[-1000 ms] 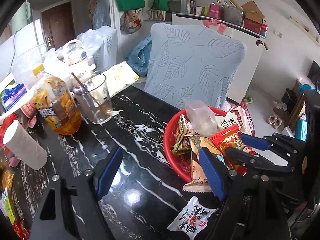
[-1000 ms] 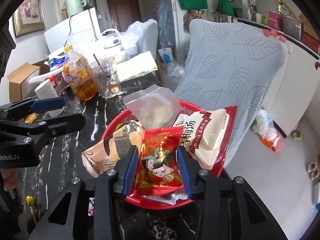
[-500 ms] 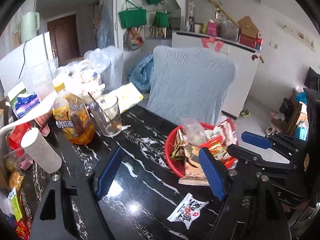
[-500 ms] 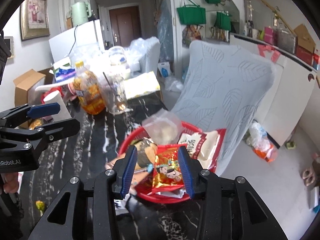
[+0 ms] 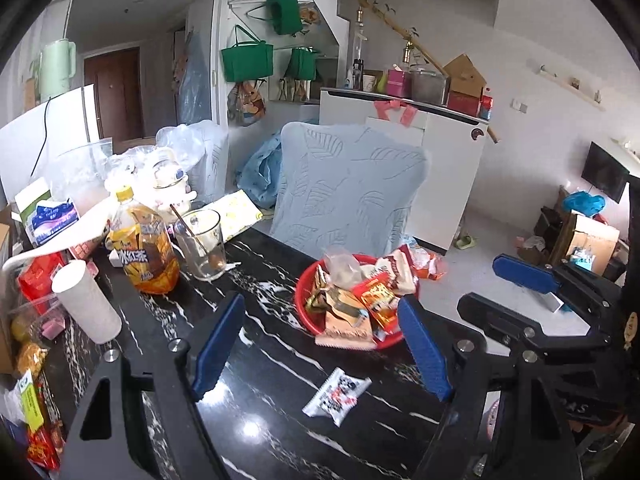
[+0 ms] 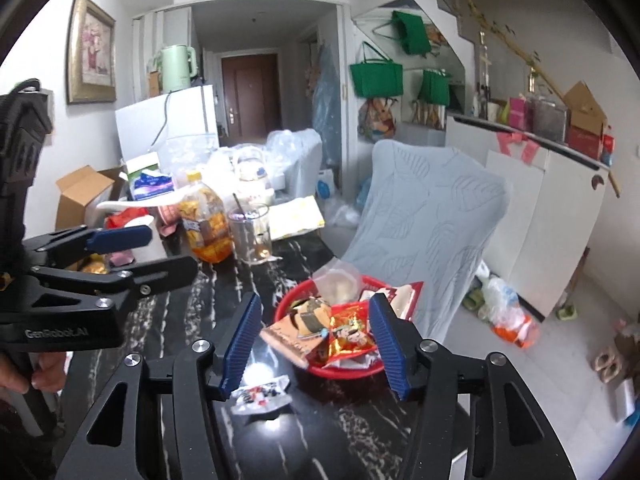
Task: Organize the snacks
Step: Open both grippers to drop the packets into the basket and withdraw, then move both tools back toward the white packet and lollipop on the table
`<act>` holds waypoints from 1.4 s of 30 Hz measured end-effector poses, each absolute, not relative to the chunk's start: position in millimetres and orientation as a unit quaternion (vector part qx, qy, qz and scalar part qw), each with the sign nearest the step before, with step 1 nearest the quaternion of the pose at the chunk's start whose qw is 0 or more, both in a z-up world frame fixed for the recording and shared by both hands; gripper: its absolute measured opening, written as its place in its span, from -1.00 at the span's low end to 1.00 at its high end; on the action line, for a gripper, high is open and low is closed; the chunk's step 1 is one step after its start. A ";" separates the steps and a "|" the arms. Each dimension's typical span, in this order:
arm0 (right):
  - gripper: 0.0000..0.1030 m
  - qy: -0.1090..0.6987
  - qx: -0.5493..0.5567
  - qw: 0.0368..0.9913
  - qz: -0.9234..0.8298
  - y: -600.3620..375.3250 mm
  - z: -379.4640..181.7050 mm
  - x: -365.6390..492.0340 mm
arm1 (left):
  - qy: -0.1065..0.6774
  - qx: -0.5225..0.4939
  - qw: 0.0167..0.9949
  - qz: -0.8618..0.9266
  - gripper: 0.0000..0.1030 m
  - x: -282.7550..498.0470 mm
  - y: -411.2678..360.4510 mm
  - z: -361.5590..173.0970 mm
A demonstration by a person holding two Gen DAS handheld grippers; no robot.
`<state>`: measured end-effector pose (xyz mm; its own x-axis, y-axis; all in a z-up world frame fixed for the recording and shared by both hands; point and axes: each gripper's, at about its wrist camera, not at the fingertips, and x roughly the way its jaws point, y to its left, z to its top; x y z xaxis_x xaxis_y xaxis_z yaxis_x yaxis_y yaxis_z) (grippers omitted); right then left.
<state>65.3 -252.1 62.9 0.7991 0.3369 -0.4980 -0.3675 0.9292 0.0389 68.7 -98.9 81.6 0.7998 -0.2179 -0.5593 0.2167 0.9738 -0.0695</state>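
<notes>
Right wrist view: the right gripper (image 6: 316,342) hangs above the black marble tabletop (image 6: 188,316) with its blue fingers (image 6: 240,344) spread and nothing between them. They have just been opening; a second ago they pinched a red cartoon snack packet (image 6: 352,332), which now lies in the red basket (image 6: 348,372) with the other snacks, below and beyond the fingertips. Both cameras have also drawn back and up from the basket, which shows smaller than before. That reads as one packet delivered and the hand pulling away for the next.

Left wrist view: the left gripper (image 5: 320,344) is likewise spread wide and empty, unchanged over the second. One white packet with red and black print (image 5: 336,394) is on the tabletop just short of the basket, near the left gripper's fingertips and apart from both pairs of fingers. Judged from here, it is the likeliest next pick.
</notes>
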 end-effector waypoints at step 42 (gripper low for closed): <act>0.33 0.363 -0.028 0.877 0.312 -208.3 -49.7 -22.3 | 0.389 -0.088 0.917 -0.015 0.51 -48.9 -59.1 -29.7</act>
